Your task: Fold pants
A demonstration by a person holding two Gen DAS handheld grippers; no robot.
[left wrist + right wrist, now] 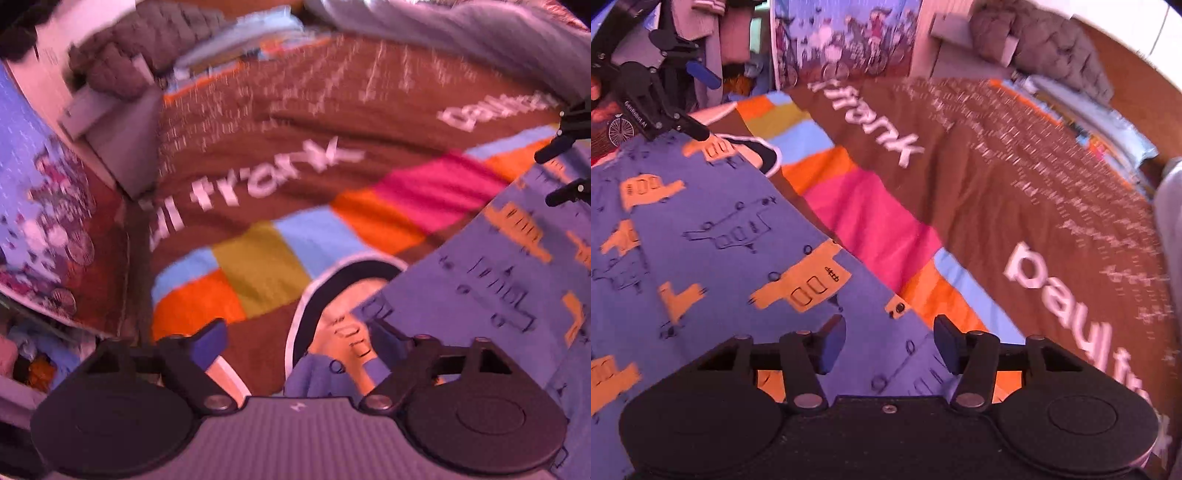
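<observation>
On the far left of the left wrist view, a poster with a blue sky and bicycles is seen standing against a pale wall. Right of it, a bed is covered by a brown bedspread printed with white lettering and a band of orange, yellow, light blue and pink blocks. The left gripper is held over the lower middle of this spread. Its left finger, with a blue pad, is seen over bare bedspread, while its right finger is hidden behind cloth. The fingers are set partly open, and whether the cloth is pinched cannot be told. The pants, blue-violet with orange vehicle prints and dark outline drawings, are spread over the right side of the bed, with a bunched edge reaching between the fingers. At the right edge, black tips of the other gripper are visible.

In the right wrist view, the pants fill the left half, lying on the bedspread. The right gripper is seen at the lower middle, its 2 blue-padded fingers about half open, with the pants' edge lying between them but not pressed.
</observation>
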